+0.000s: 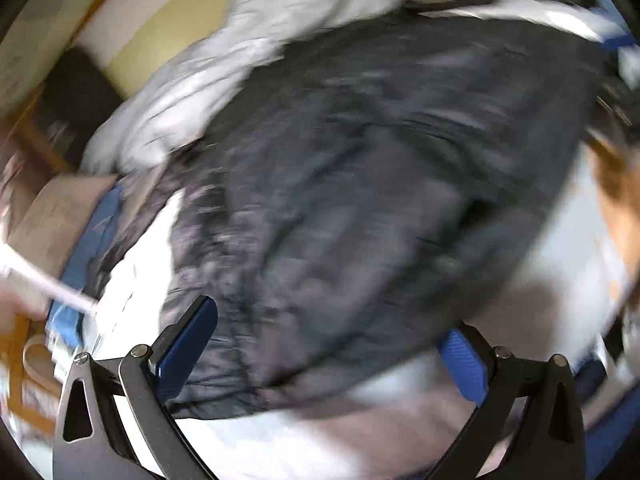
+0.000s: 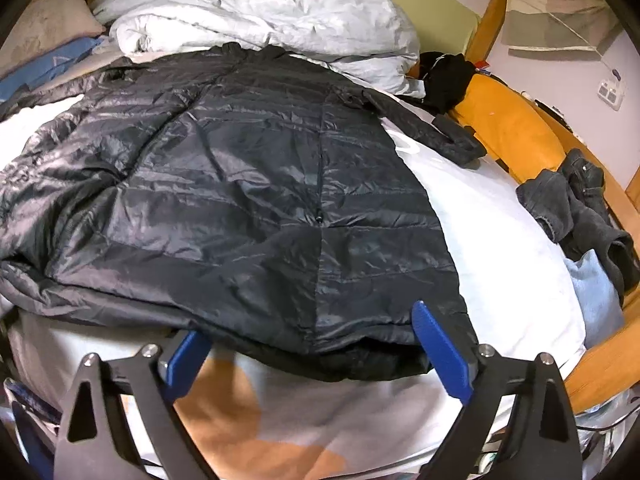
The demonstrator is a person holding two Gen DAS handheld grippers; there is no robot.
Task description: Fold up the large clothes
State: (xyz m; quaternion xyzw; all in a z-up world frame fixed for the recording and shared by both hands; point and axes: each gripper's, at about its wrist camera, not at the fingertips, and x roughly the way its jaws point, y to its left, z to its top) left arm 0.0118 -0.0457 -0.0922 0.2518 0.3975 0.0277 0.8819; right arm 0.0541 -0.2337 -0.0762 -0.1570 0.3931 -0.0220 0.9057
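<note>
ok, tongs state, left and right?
Left tongs: open, hem of the jacket between them, not gripped.
Right tongs: open, holding nothing.

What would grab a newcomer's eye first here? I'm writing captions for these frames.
The dark quilted puffer jacket spread flat across the white bed sheet dominates both views. Behind it lies a crumpled pale duvet. The right gripper hangs open at the jacket's near hem.
</note>
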